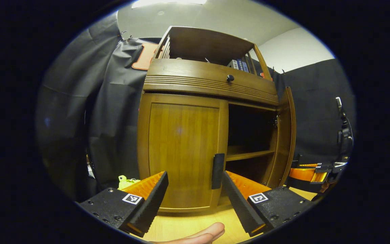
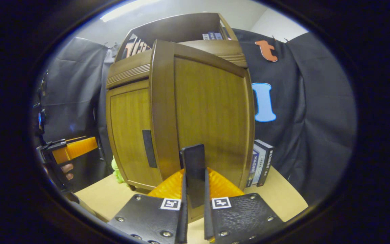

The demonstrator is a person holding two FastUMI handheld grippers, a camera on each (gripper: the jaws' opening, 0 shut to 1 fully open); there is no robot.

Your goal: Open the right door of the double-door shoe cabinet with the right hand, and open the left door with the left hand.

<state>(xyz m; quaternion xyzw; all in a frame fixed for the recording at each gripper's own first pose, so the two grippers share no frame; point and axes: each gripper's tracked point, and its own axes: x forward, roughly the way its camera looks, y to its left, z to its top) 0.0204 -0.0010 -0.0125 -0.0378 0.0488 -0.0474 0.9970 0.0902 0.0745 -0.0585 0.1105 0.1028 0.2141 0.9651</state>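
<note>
Wooden shoe cabinet (image 1: 212, 88), right door (image 2: 212, 115) swung open.
Right claw (image 2: 194, 217) pinches its flat handle (image 2: 193, 169); left claw (image 1: 195, 200) spread before closed left door (image 1: 183, 149); books (image 2: 261, 162) on tabletop (image 2: 283, 196).

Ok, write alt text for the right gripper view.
The right gripper is shut on the black handle of the wooden shoe cabinet's right door, which is swung open. The left door is closed, with the left gripper nearby.

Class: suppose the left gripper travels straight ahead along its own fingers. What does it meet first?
Most likely the closed left door of the shoe cabinet, near its dark handle; the left gripper is open, and depth is hard to judge.
</note>
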